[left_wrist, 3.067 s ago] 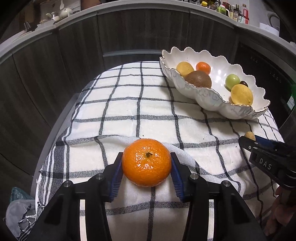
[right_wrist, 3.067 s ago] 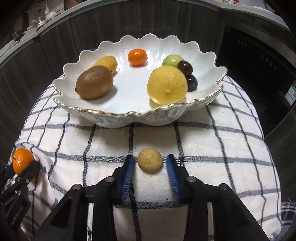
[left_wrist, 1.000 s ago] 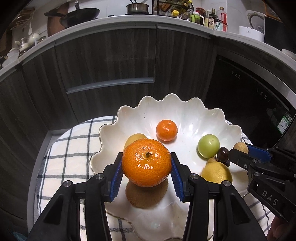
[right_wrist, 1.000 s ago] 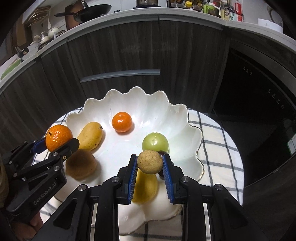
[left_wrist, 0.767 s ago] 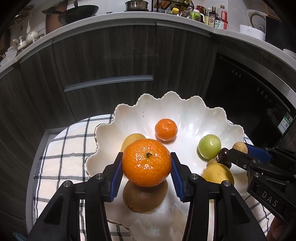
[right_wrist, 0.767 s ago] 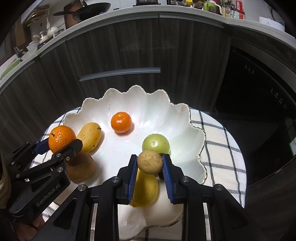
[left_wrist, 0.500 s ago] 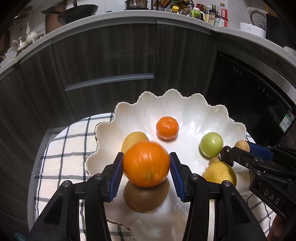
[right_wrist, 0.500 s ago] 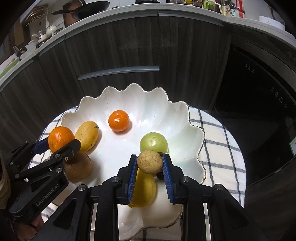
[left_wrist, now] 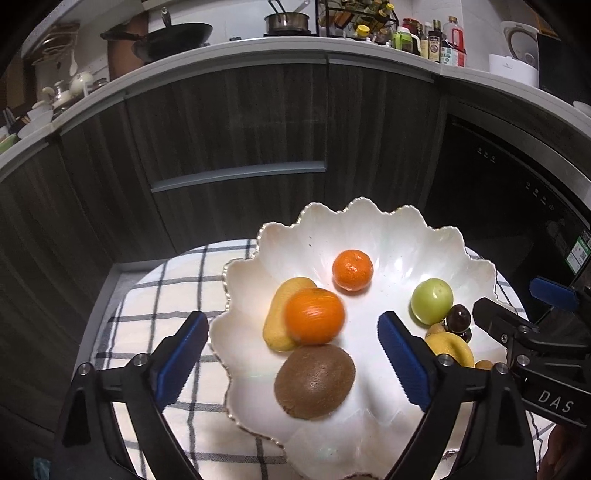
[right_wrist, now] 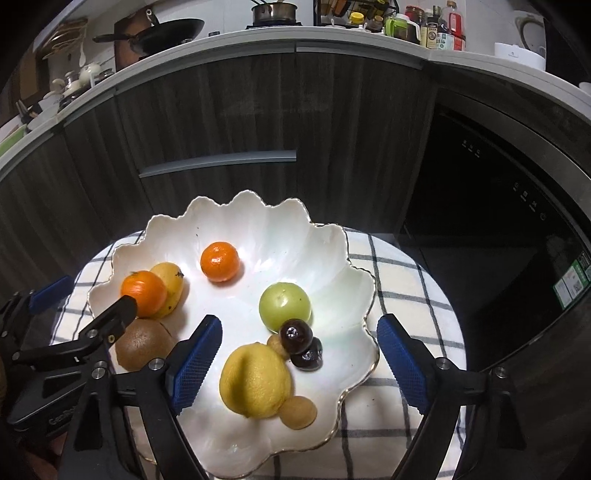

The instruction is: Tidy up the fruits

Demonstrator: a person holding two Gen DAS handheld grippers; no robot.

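Left gripper (left_wrist: 290, 356) and right gripper (right_wrist: 299, 363): jaws opening wide, nothing held. Large orange (left_wrist: 314, 316) blurred, dropping beside kiwi (left_wrist: 314, 381), left side of scalloped bowl (left_wrist: 369, 229). Small tan fruit (right_wrist: 298, 412) rests near lemon (right_wrist: 254, 380). No fruit visible on checked cloth (right_wrist: 402, 266); task apparently nearly done.

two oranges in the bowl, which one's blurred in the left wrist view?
The larger orange, against the yellow mango and above the kiwi. The smaller orange, farther back and alone, is sharp.

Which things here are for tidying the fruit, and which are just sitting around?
For the job: white bowl, big orange, small tan fruit, lemon, kiwi, both opening tools.
Just around: checked cloth, frying pan, bottles.
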